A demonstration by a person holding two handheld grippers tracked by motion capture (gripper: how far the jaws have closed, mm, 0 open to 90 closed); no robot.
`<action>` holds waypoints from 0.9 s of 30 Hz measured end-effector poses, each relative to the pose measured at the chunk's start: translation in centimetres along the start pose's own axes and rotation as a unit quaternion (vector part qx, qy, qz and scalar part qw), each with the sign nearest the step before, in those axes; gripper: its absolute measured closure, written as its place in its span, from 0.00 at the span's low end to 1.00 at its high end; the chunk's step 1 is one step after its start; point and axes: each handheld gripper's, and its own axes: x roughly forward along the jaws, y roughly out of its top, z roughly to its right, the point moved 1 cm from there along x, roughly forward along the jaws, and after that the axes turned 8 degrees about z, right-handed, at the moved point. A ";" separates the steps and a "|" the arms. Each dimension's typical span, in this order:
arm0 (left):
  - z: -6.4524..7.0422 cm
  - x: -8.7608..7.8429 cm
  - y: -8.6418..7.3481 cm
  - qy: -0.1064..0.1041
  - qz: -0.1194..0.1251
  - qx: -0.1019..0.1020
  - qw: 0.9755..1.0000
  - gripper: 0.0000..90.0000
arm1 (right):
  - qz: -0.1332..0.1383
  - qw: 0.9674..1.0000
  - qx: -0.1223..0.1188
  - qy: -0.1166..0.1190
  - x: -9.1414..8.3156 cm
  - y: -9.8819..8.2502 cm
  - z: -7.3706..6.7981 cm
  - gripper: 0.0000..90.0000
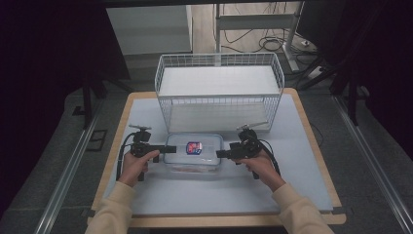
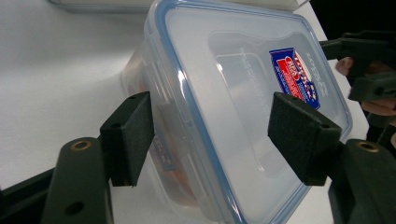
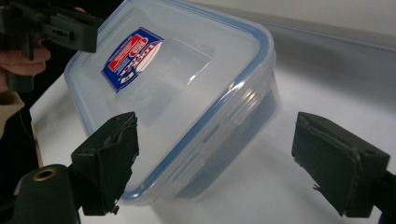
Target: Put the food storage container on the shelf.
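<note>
left tool (image 1: 171, 149) sat at the container's (image 1: 194, 153) 9 o'clock end, jaws apart astride its rim, pads not pressing. right tool (image 1: 220, 153) at 3 o'clock, jaws spread, unclamped. lidded container rested on table (image 1: 302, 161), wire basket (image 1: 219, 90) at 12 o'clock.

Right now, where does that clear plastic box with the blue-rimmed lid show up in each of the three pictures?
High view: the clear lidded box sits low at centre, on the table before the wire basket, between the two grippers.
Left gripper view: it runs from top centre down to the lower right, between the black jaws.
Right gripper view: it spreads from the upper left to the centre.
Shared landmark: the red and blue label on the lid.
</note>
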 end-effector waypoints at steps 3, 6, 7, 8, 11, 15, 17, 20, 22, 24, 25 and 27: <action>-0.4 0.1 0.0 -0.012 -0.004 -0.011 1.000 0.36 | -0.002 1.000 0.016 0.004 0.4 0.0 0.5 0.17; -0.8 0.2 0.0 -0.028 -0.011 -0.023 0.999 0.36 | -0.006 1.000 0.023 0.007 0.6 0.1 0.8 0.17; -0.9 0.3 0.0 -0.039 -0.019 -0.026 0.999 0.35 | -0.007 1.000 0.024 0.008 0.6 0.1 0.9 0.16; -1.0 0.5 0.0 -0.042 -0.023 -0.028 0.998 0.33 | -0.009 1.000 0.027 0.010 0.7 0.2 1.0 0.16; -1.2 0.4 0.0 -0.046 -0.024 -0.031 0.998 0.33 | -0.010 0.999 0.035 0.015 0.9 0.3 1.2 0.16; -1.6 0.4 -0.1 -0.056 -0.025 -0.038 0.997 0.33 | -0.016 0.998 0.050 0.029 1.5 0.2 1.4 0.16; -1.7 0.4 -0.1 -0.059 -0.024 -0.041 0.997 0.34 | -0.021 0.998 0.055 0.037 1.8 0.1 1.3 0.16; -1.7 0.4 -0.1 -0.059 -0.023 -0.040 0.997 0.34 | -0.022 0.995 0.079 0.054 2.1 0.0 1.4 0.21; -1.6 0.3 -0.1 -0.058 -0.022 -0.040 0.997 0.35 | -0.023 0.992 0.099 0.071 2.3 -0.2 1.4 0.24; -1.6 0.2 -0.1 -0.056 -0.018 -0.039 0.998 0.36 | -0.023 0.990 0.117 0.071 2.4 -0.3 1.6 0.26; -1.5 0.2 -0.1 -0.052 -0.016 -0.037 0.998 0.37 | -0.022 0.989 0.125 0.073 2.3 -0.3 1.8 0.28; -1.4 0.2 -0.1 -0.048 -0.015 -0.034 0.998 0.37 | -0.018 0.987 0.139 0.078 2.1 -0.3 2.0 0.35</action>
